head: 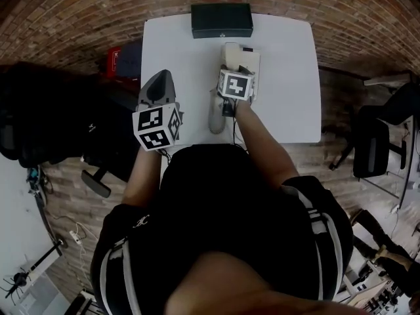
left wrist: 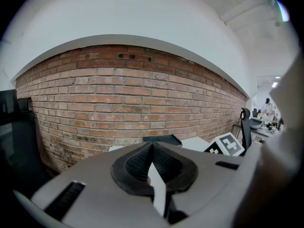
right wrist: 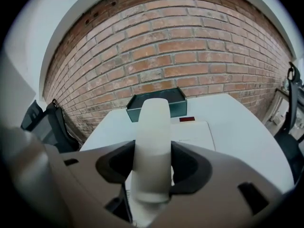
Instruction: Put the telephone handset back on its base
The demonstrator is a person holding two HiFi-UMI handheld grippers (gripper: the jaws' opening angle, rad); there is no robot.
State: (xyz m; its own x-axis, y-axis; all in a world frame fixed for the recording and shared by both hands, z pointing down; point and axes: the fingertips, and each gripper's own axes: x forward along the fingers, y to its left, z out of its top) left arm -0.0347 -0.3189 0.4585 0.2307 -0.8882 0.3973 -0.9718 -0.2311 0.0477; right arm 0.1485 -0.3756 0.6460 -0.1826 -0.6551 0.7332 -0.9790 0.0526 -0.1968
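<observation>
Clamping handset [right wrist: 153,122]: right hand-held gripper [right wrist: 153,165] at white table [head: 289,77] (brick wall [right wrist: 180,56] behind); left hand-held gripper [left wrist: 153,167] closed.

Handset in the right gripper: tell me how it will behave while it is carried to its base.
The handset looks like rigid moulded plastic, so it probably won't flex. Its smooth, rounded body may slip or pivot in the right gripper, whose jaws clamp it partway along its length, with a long end overhanging in front.

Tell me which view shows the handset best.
Right gripper view: the handset fills the centre, clamped between the jaws of the right gripper. Head view: partly under that gripper. Left gripper view misses it.
</observation>
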